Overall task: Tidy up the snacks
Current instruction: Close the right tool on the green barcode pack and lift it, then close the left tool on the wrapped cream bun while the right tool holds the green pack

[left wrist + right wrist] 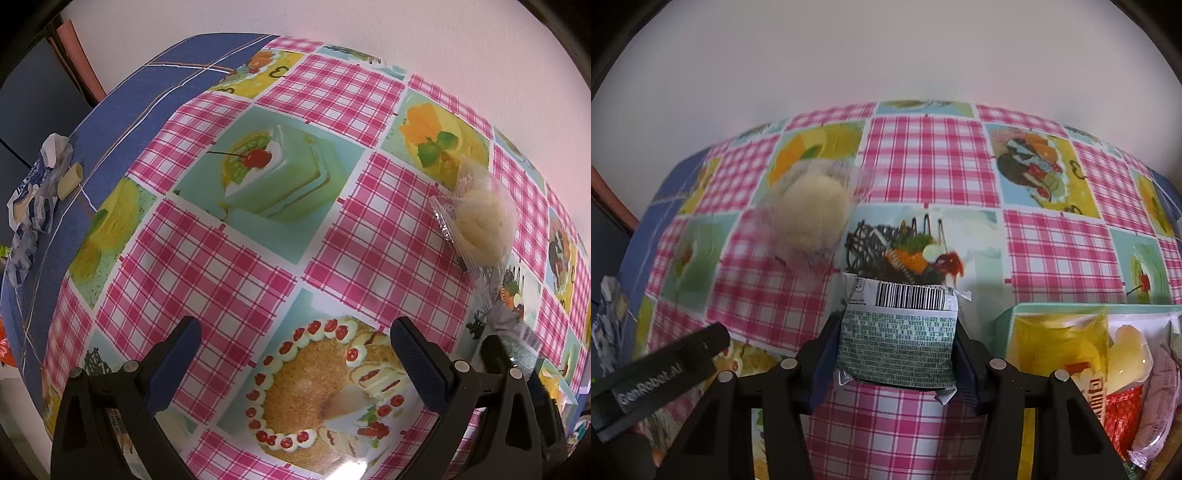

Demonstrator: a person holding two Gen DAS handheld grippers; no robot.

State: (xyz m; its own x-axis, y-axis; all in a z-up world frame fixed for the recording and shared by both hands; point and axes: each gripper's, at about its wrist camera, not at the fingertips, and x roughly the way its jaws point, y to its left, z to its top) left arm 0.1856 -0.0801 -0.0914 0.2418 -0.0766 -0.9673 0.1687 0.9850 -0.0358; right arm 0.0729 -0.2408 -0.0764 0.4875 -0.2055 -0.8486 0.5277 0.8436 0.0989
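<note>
The right tool [897,354] is clenched on the green-printed snack packet [899,339] above the tabletop [923,166], the left tool [295,365] released and empty; carrying it level to the snack box [1004,321] at right should prevent slipping.

In the right wrist view, white lettering reading "GenRobot.AI" runs along the black body of the left hand-held gripper [661,380] at the lower left of the frame. At centre, a green packet [897,343] carries a black barcode on a white panel near its top edge; the fine print below it is too small to read. At lower right, a red-and-yellow snack bag [1086,391] shows white letters, illegible.
</note>
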